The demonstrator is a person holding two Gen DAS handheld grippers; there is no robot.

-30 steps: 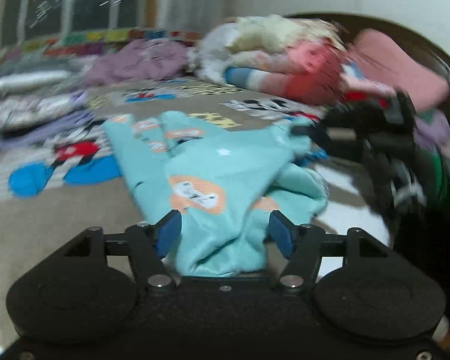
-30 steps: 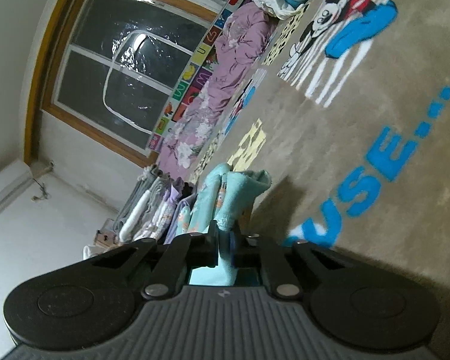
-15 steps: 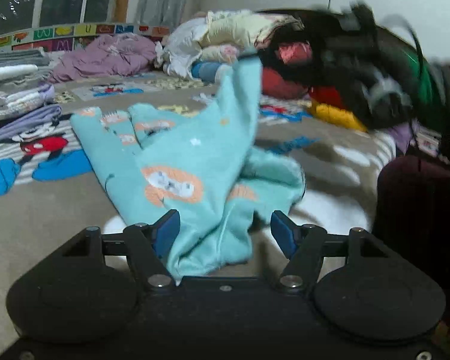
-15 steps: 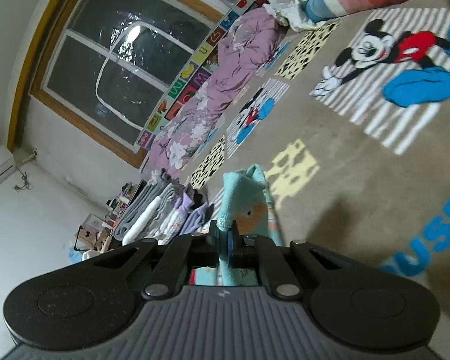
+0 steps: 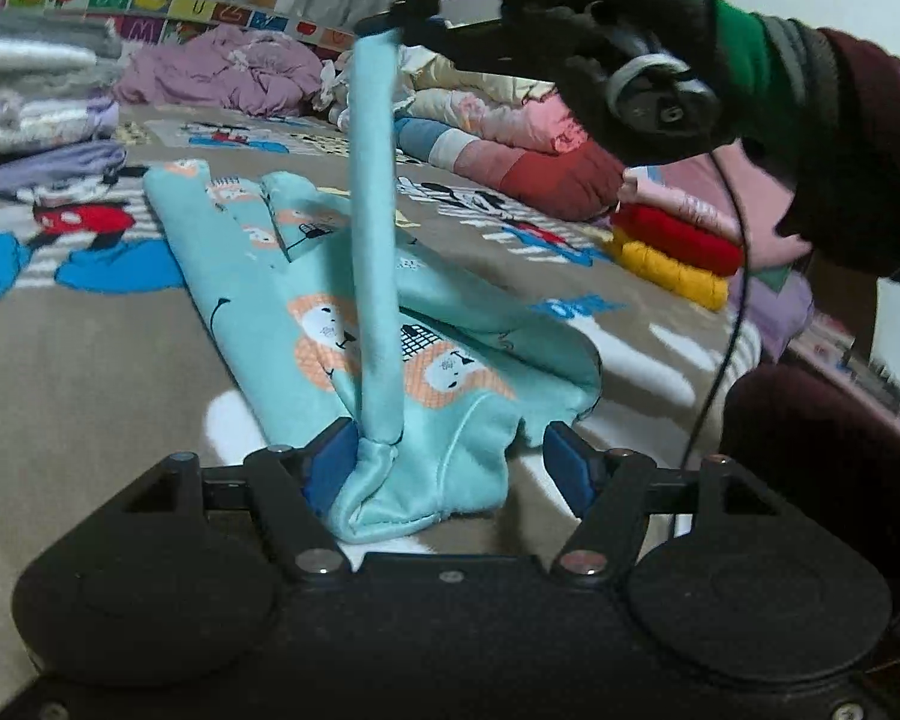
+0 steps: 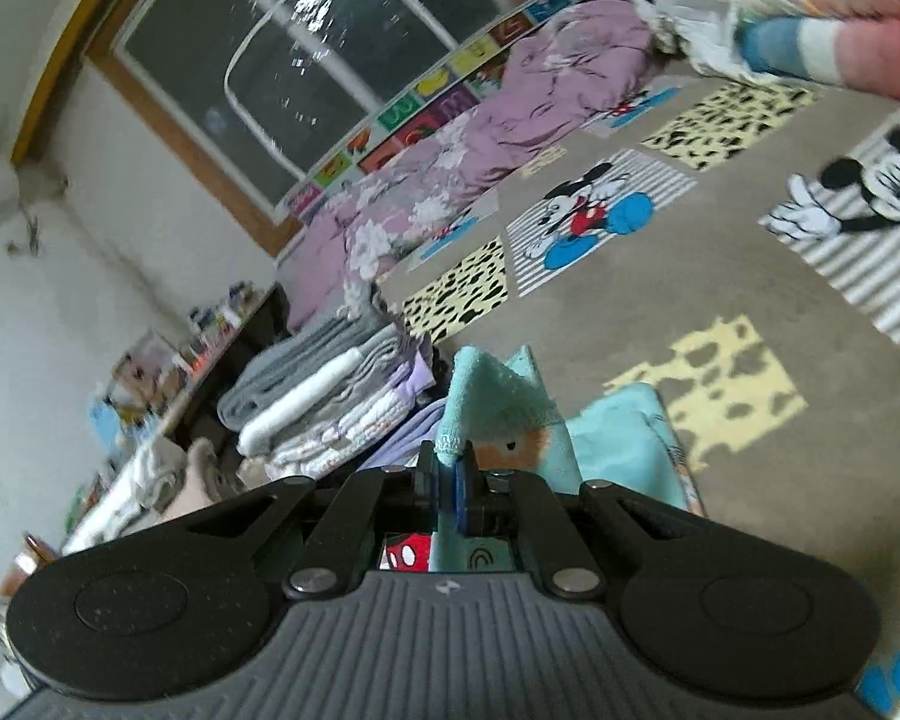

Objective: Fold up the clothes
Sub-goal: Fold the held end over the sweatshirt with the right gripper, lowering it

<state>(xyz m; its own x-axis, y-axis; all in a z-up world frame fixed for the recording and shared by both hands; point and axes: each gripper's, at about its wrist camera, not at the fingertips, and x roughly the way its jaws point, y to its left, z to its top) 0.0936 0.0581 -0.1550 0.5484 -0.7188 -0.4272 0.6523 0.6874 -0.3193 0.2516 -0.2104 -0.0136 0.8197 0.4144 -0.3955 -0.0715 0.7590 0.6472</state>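
Teal children's pants with lion prints (image 5: pixel 306 276) lie on the Mickey Mouse blanket (image 5: pixel 78 348). My left gripper (image 5: pixel 447 468) is open, its blue pads on either side of the near hem of the pants, low on the blanket. My right gripper (image 5: pixel 390 24) is shut on the pants' edge and holds it high, so a taut teal strip (image 5: pixel 375 240) rises from the near hem. In the right wrist view the right gripper (image 6: pixel 447 483) pinches the teal fabric (image 6: pixel 492 408), with the rest hanging below.
Folded grey and white clothes (image 6: pixel 324 396) are stacked at the bed's left edge. A purple floral quilt (image 6: pixel 450 162) lies by the window. A pile of pink, red and yellow bedding (image 5: pixel 570 144) sits at the right. The person's dark sleeve (image 5: pixel 840 120) is above right.
My right gripper has lifted the pinched teal edge from near the blanket to high above it, stretching the fabric upright. My left gripper has stayed open at the near hem.
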